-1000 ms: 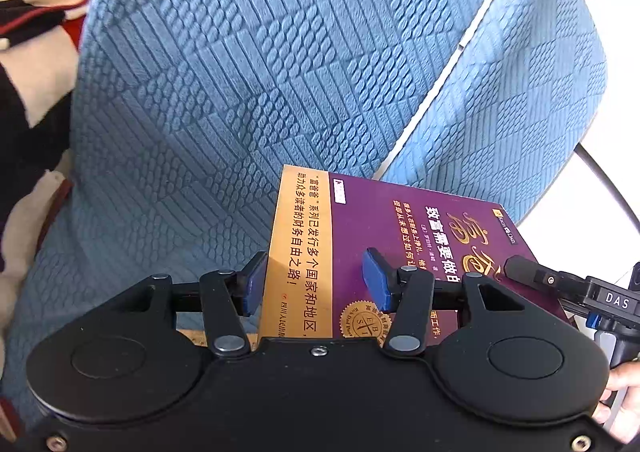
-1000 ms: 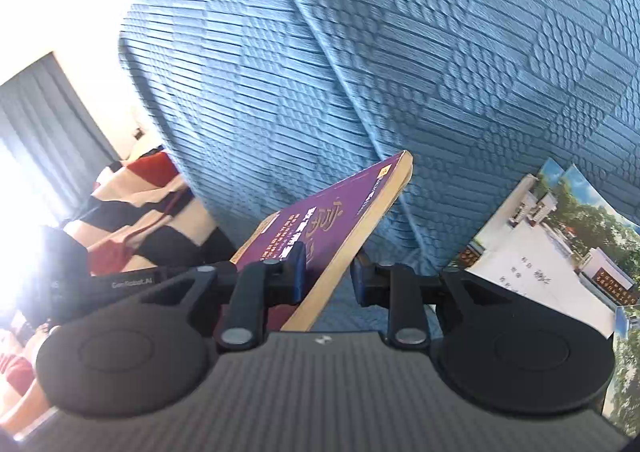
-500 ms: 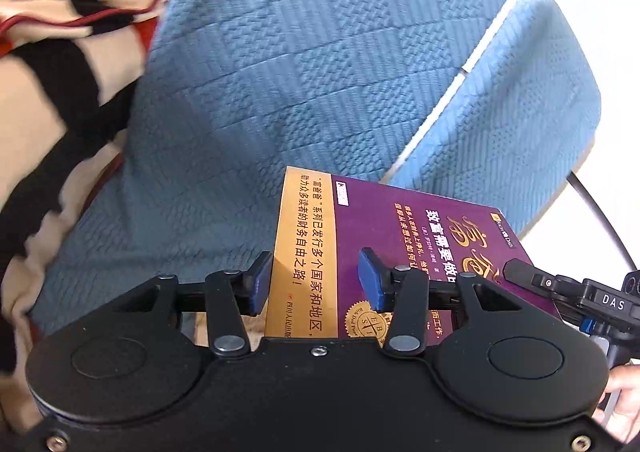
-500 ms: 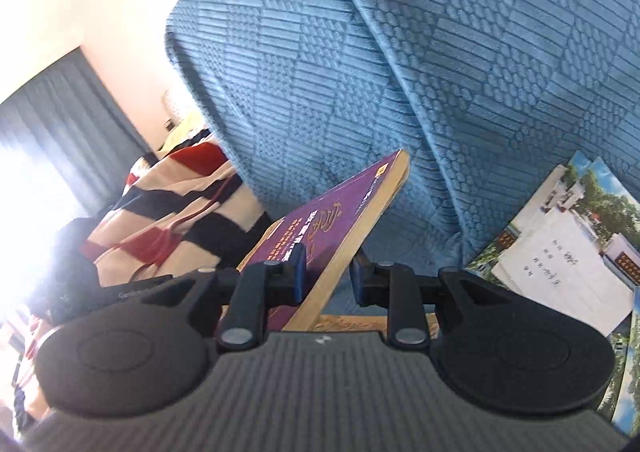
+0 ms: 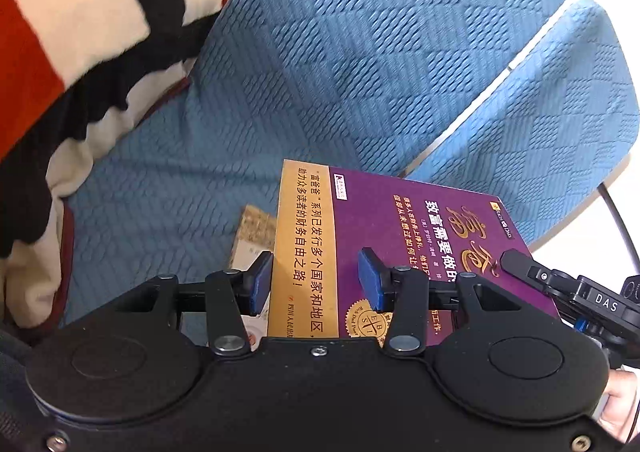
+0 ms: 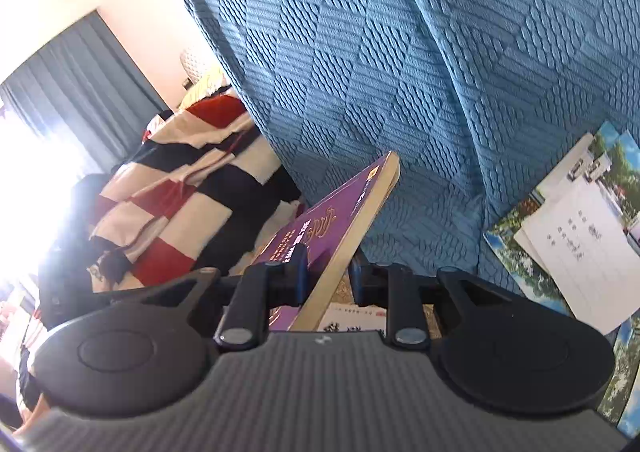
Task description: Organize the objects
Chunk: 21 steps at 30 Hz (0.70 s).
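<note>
A purple book (image 5: 404, 236) with a gold band along its left cover edge is held tilted above the blue textured sofa cover (image 5: 320, 64), its far corner raised toward the sofa back. The book is gripped from two sides. In the left wrist view, the left gripper (image 5: 316, 280) is seen with its jaws part-way apart, and the gold-banded near edge of the book lies between them; one blue pad sits against the book's left edge and the other lies over the cover, but whether the pads press on the book cannot be told from this angle. In the right wrist view, the right gripper (image 6: 328, 276) is seen clamped on the book's page edge, one pad on the purple cover and the other under the pale block of pages.

Directly under the book, a second printed item (image 5: 256, 232) with a mottled tan corner lies on the seat. To the left of the book, a red, black and cream striped blanket (image 5: 80, 64) is heaped on the sofa. To the right of the book, several photo-covered booklets (image 6: 576, 236) are spread on the seat against the backrest. Beyond the blanket, dark curtains (image 6: 80, 92) hang beside a bright window.
</note>
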Motion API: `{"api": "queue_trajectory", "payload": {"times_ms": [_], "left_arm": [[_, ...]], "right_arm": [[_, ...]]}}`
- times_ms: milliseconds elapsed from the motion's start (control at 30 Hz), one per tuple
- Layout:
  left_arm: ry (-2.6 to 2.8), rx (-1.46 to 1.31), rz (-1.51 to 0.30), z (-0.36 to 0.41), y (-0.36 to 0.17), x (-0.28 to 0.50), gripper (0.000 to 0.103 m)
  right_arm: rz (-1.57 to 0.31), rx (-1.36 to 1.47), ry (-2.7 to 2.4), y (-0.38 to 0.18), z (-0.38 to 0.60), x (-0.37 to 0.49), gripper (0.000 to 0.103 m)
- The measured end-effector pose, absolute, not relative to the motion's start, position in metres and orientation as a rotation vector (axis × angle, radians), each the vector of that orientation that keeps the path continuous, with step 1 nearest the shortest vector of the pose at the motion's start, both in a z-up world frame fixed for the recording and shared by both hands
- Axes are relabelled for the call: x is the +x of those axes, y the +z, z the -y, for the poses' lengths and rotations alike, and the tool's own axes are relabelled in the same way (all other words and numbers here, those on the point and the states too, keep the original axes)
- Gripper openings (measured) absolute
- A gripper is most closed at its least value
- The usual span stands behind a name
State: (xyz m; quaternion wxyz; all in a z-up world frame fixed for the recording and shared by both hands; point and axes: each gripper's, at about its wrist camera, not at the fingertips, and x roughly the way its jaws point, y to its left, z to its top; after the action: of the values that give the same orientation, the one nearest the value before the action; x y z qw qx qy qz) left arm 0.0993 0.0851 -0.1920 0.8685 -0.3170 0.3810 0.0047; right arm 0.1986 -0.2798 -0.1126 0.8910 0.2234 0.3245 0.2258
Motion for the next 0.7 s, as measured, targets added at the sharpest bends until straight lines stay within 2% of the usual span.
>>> {"api": "queue_trajectory", "payload": {"times_ms": [267,500,700], "left_arm": [[0.072,-0.630,-0.889,-0.078,-0.212,0.103,0.044],[0.095,-0.550,-1.060,-0.062,-0.242,0.114,0.040],[0.107,-0.486,-1.085,-0.054,-0.249,0.113,0.039]], "right_arm": [[-0.751,0.483,0.452,-0.146,0.279,0.205,0.025],[-0.892,0.464,0.414,-0.193,0.280,0.216,0.025],[-0.935,0.503,0.398,-0.206,0.285,0.217,0.026]]}}
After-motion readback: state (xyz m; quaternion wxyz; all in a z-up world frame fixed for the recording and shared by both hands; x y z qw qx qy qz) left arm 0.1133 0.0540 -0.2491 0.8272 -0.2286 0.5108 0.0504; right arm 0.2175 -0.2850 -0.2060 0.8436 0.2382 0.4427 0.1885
